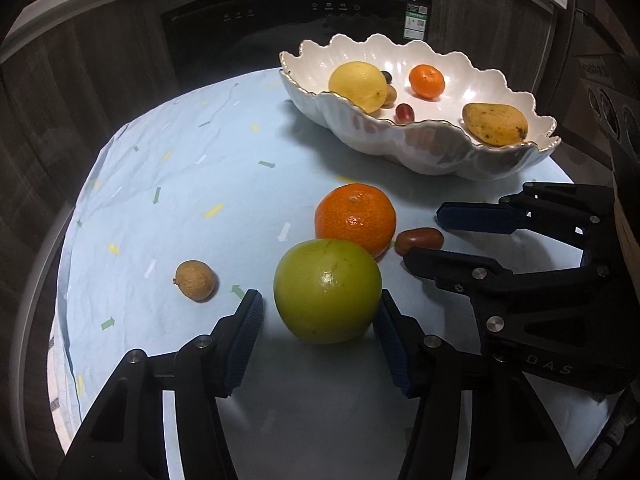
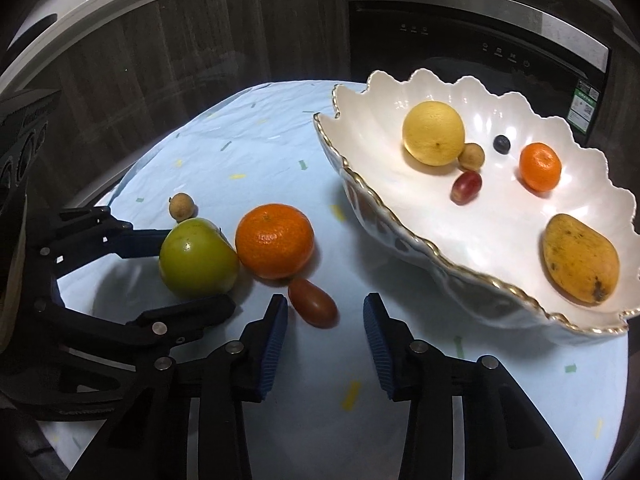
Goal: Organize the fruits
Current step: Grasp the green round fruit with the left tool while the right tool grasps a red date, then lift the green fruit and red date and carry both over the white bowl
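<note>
Dark cabinets and an oven front stood behind my round bench [image 1: 180, 200], its pale cloth carrying a scalloped bowl [image 1: 420, 148] at two o'clock, already partly filled. My left gripper [image 1: 320, 316] had its jaws spread, flanking the green apple [image 1: 326, 290] without squeezing, ready to lift it. My right gripper [image 2: 325, 312], jaws released, hovered beside the small red fruit [image 2: 313, 307], probably next.

The left gripper [image 1: 318, 316] straddles the green apple [image 1: 327, 291], its jaws spread wide. Behind sit a mandarin [image 1: 355, 219] (touching the apple) and the scalloped bowl [image 1: 420, 148]; a longan [image 1: 196, 280] lies apart.
</note>
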### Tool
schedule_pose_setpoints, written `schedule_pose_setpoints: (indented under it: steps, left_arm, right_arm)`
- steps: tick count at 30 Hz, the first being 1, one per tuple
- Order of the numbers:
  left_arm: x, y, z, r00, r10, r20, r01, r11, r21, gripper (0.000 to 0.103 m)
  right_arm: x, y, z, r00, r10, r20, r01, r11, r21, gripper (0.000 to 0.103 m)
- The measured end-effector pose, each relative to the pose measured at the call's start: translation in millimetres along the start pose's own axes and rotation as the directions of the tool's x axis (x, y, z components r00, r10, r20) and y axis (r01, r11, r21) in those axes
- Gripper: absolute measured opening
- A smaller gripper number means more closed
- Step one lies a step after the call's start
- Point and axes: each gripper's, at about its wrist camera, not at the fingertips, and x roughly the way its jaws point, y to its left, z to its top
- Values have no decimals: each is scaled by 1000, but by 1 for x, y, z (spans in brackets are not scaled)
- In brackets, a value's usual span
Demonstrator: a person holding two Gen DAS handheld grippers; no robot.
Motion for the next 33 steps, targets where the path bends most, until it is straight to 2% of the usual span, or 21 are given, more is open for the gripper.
schedule_pose_setpoints:
  steps: [2,7,9,18,33]
  left_arm:
    - [1,0,0,1000,-12,-1,12,1000,0,47]
    - [1,-2,-1,1000,-10,6,11,1000,-9,47]
    - [1,-2,-1,1000,-9,5,9,1000,-14,46]
    - [-6,0,-1,1000,15,-5,-15,999,-42,46]
    - [-53,-10,11,997,40,60,-37,998,-54,46]
  right_arm:
    - [3,0,1,1000,11,-6,-11,1000,6,42]
    - [4,1,1,1000,10,-5,-10,1000,-3,34]
    - [4,3,1,1000,13,-4,-13,1000,-12,26]
    - [-4,6,-2,1000,-17,2,17,1000,20,25]
    - [-57,13,4,994,-77,80,73,996,53,25]
